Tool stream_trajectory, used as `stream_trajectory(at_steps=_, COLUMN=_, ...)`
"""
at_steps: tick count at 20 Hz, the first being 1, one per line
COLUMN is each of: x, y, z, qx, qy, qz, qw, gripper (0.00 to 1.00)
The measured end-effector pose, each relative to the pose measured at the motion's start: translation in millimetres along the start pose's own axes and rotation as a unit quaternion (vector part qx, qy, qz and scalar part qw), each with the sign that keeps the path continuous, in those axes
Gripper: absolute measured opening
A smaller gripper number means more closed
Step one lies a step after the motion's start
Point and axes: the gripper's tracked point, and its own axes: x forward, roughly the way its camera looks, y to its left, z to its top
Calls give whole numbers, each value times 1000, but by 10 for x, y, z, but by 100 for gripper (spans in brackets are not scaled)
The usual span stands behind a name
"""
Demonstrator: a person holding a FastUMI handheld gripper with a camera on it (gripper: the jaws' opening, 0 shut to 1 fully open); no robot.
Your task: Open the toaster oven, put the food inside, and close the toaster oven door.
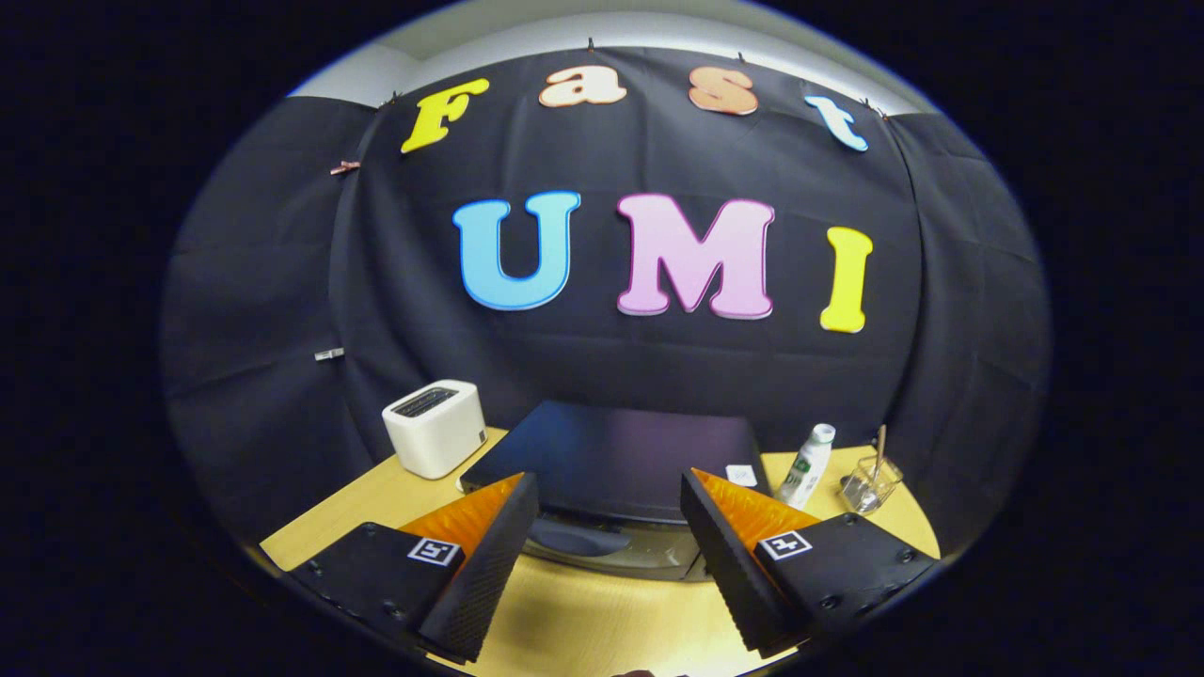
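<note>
A dark toaster oven (616, 461) is seen from above on a wooden table (564, 621), just ahead of the gripper (609, 564), whose 2 fingers are spread wide apart with nothing held between them. The oven's door appears shut. A white toaster (435, 428) stands just left of the oven. To the oven's right are placed a white bottle (807, 465) and a glass (870, 484).

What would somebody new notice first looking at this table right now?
Probably the dark toaster oven, sitting just ahead of the open gripper on the wooden table, its top facing the camera. Next, the white toaster stands beside the oven, to the left of the fingers. Beyond the other finger, a white bottle and a clear glass holding a stick stand near the table's far edge.
</note>
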Motion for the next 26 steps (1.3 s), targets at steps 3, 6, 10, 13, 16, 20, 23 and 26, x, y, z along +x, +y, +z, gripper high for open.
stream_trajectory(at_steps=3, x=-257, y=-415, z=210, qx=0, qy=-30, qz=-21, qw=999, gripper=99)
stream_trajectory(at_steps=6, x=-558, y=-958, z=328, qx=-11, qy=-51, qz=-63, qw=997, gripper=98)
stream_trajectory(at_steps=10, x=-923, y=-1614, z=283, qx=6, qy=-50, qz=-124, qw=991, gripper=98)
stream_trajectory(at_steps=13, x=-1132, y=-1957, z=260, qx=27, qy=-49, qz=-157, qw=986, gripper=98)
stream_trajectory(at_steps=16, x=-1322, y=-2242, z=340, qx=15, qy=-60, qz=-186, qw=981, gripper=98)
stream_trajectory(at_steps=20, x=-1385, y=-2324, z=479, qx=23, qy=-75, qz=-195, qw=978, gripper=98)
stream_trajectory(at_steps=23, x=-1311, y=-2245, z=543, qx=31, qy=-82, qz=-185, qw=979, gripper=98)
stream_trajectory(at_steps=26, x=-1196, y=-2068, z=552, qx=40, qy=-76, qz=-163, qw=983, gripper=98)
